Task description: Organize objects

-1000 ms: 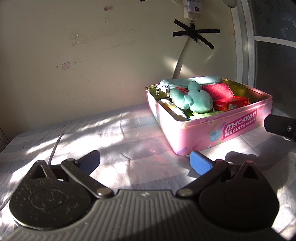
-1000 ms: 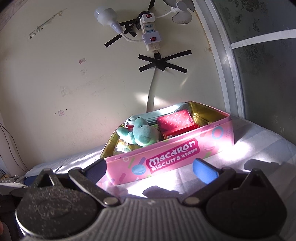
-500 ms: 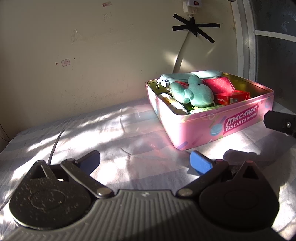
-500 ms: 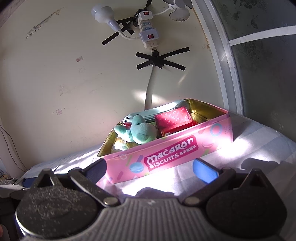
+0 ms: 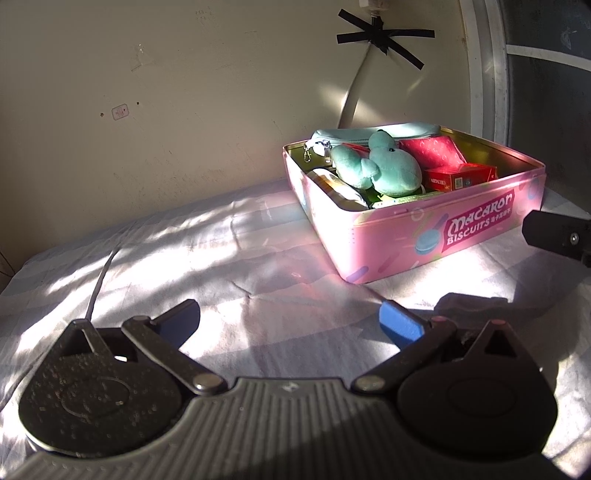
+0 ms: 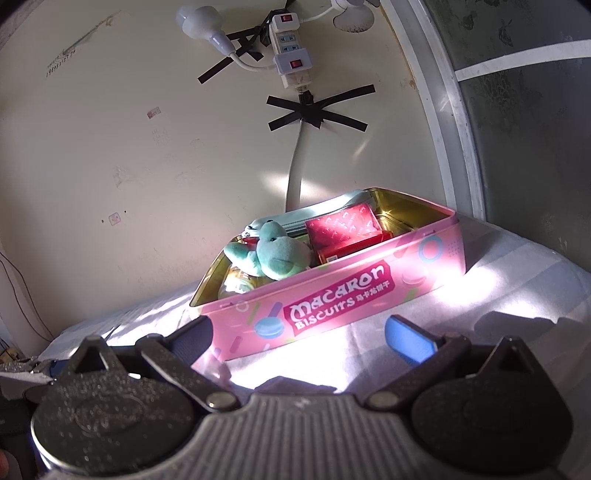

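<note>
tin point(image 5: 436, 236): holds our plush toy point(image 5: 384, 170), red boxes, pouch; looks packed
left gripper point(image 5: 290, 321): wide, empty, we're clear of it
right gripper point(image 6: 299, 336): wide, empty

The left wrist view sits low behind the left hand-held gripper point(image 5: 290, 319), looking forward and slightly down across the sheet-covered surface point(image 5: 207, 251) toward the wall point(image 5: 184, 92); the pink tin point(image 5: 424, 236) lies ahead to its right, some way off. The right wrist view looks from behind the right hand-held gripper point(image 6: 299, 334), tilted more upward — it takes in the power strip point(image 6: 290, 55) high on the wall point(image 6: 129, 147) — and stands closer to the tin point(image 6: 340, 295), facing its long lettered side. Both views share the tin, its contents, the taped cable point(image 5: 380, 35) point(image 6: 314, 110), and the window frame point(image 5: 487, 74) point(image 6: 447, 110) at right.
</note>
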A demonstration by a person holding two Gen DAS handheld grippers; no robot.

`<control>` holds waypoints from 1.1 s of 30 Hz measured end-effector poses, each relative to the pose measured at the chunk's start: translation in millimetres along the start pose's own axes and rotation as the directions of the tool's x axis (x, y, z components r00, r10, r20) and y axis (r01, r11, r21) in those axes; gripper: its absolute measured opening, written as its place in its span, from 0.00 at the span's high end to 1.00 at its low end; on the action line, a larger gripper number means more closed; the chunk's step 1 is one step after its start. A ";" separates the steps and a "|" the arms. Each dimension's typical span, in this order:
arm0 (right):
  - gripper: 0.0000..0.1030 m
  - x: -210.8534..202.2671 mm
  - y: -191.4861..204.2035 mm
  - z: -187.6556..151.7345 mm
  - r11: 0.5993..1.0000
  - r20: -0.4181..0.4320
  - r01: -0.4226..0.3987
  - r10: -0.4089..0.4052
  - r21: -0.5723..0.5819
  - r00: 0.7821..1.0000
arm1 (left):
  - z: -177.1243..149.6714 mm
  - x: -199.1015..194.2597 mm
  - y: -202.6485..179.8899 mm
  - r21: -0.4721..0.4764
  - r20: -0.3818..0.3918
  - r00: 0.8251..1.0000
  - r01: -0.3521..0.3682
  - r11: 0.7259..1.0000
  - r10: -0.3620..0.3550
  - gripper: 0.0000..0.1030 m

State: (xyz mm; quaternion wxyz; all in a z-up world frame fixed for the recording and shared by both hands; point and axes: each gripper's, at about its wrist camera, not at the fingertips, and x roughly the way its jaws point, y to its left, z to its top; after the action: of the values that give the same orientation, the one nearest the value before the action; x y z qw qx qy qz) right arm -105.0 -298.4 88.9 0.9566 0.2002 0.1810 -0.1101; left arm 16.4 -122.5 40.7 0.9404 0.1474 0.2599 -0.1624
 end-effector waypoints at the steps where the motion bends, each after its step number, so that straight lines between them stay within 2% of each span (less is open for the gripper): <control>1: 0.00 0.4 -0.1 -0.2 1.000 -0.001 0.000 0.000 0.000 1.000 | 0.0 0.7 0.1 0.001 -0.002 1.000 0.001 1.000 -0.001 0.00; 33: 0.00 9.7 -6.8 -3.9 1.000 -0.028 0.007 -0.007 0.025 1.000 | -4.1 18.8 -4.3 0.002 -0.078 0.997 0.018 1.000 -0.018 0.00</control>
State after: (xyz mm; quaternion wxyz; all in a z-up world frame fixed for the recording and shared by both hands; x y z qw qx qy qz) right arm -99.3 -304.2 79.4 0.9509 0.2132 0.1938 -0.1129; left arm 28.1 -129.2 26.4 0.9278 0.1527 0.2975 -0.1653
